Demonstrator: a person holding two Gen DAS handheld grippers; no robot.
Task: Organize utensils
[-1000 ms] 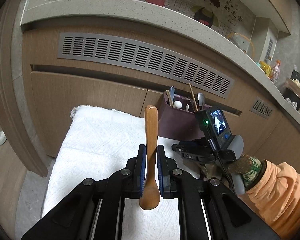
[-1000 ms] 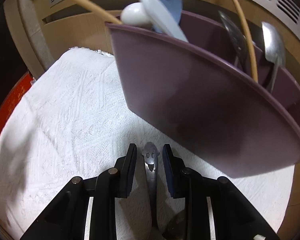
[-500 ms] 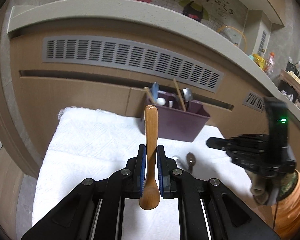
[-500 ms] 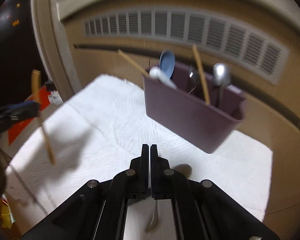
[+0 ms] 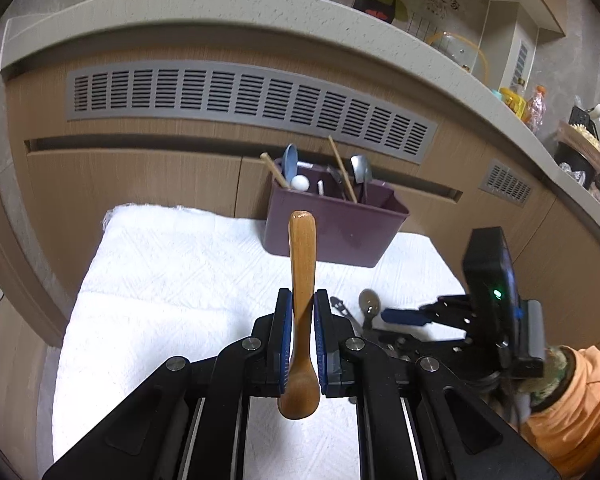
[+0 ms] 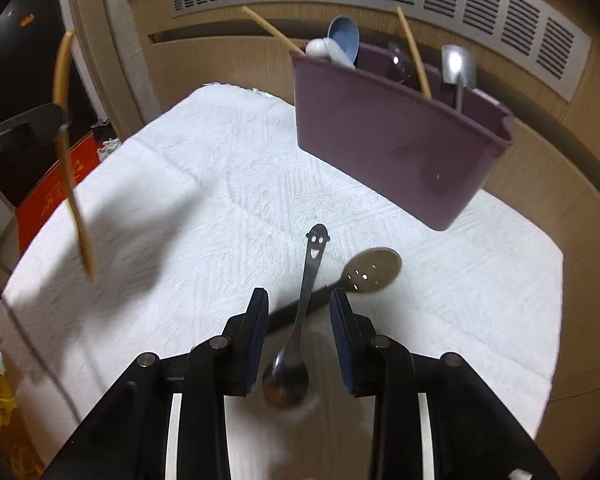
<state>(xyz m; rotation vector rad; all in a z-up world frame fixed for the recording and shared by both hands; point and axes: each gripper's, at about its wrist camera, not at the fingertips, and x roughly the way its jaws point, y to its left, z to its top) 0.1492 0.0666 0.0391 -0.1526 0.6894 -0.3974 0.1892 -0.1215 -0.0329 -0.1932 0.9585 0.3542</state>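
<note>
My left gripper is shut on a wooden spoon, handle pointing forward, held above the white towel. The spoon also shows at the left of the right wrist view. The purple utensil bin stands at the towel's far edge with spoons and chopsticks in it; it also shows in the right wrist view. My right gripper is open above a metal smiley-handled spoon and a slotted spoon, both lying on the towel. The right gripper shows in the left wrist view.
Wooden cabinet fronts with a grey vent grille rise behind the bin. A stone counter runs above, with bottles at the far right. The towel's left edge drops off to the floor.
My right gripper has gone from shut to open and has dropped back towards the two metal spoons on the towel. The left gripper still holds the wooden spoon, with little movement.
</note>
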